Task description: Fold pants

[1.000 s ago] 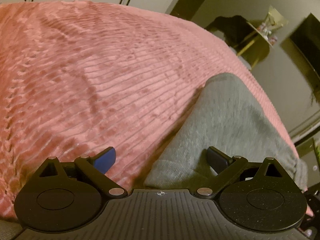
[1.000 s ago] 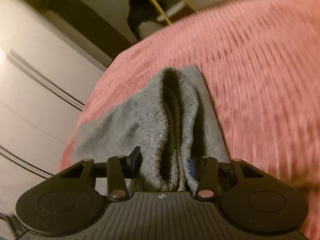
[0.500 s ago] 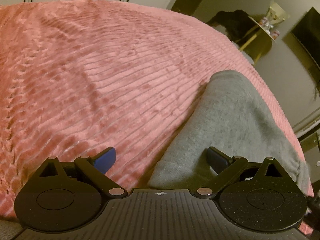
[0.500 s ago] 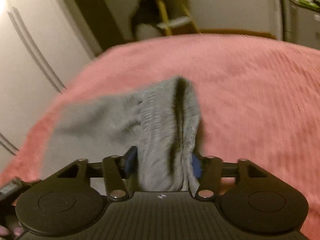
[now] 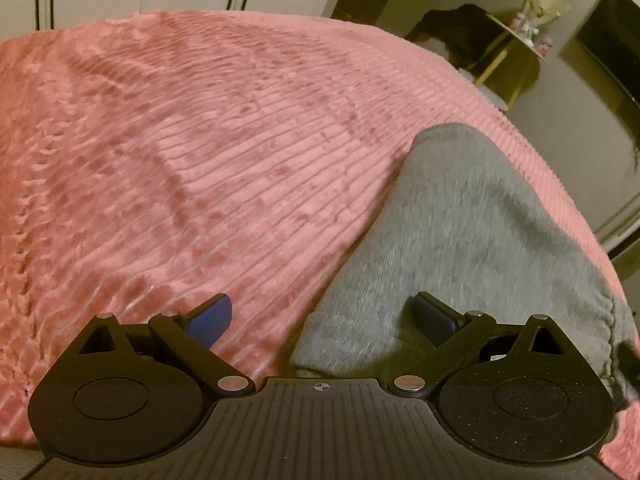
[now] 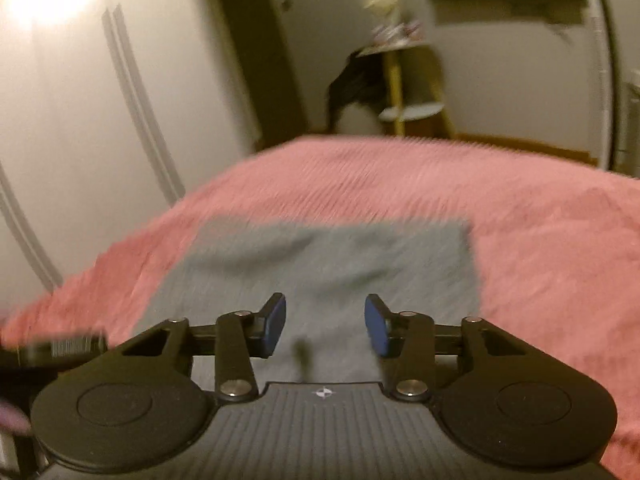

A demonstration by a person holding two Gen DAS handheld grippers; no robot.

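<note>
A: Entry. The grey pants (image 6: pixel 320 264) are seen lying flat on the pink ribbed bedspread (image 5: pixel 160 160), folded into a roughly rectangular stack. In the right wrist view the stack sits at 12 o'clock from the right gripper (image 6: pixel 325 326); in the left wrist view it runs from 6 toward 2 o'clock.

B: Gripper states?

A: The right gripper's jaws are partly apart and closing. Nothing is pinched between the blue pads (image 6: pixel 276 324); cloth is seen only behind and below them. The frame is blurred, so contact with the surface cannot be judged. The left gripper (image 5: pixel 324 320) is spread wide and holds nothing. Its right-hand pad is seen over the grey cloth near the cuff end; the left-hand pad is over the bedspread.

B: Step in hand?

A: It is judged that a fold has been laid and the stack is being left or checked. The gathered waistband (image 5: pixel 608 320) at 3 o'clock in the left view looks uneven.

B: How is it done well?

A: Edges should be squared before any further fold. If the stack is regripped, all layers should be taken together at a corner, and the lift kept low so the layers are not dragged apart on the ribbed cover.
</note>
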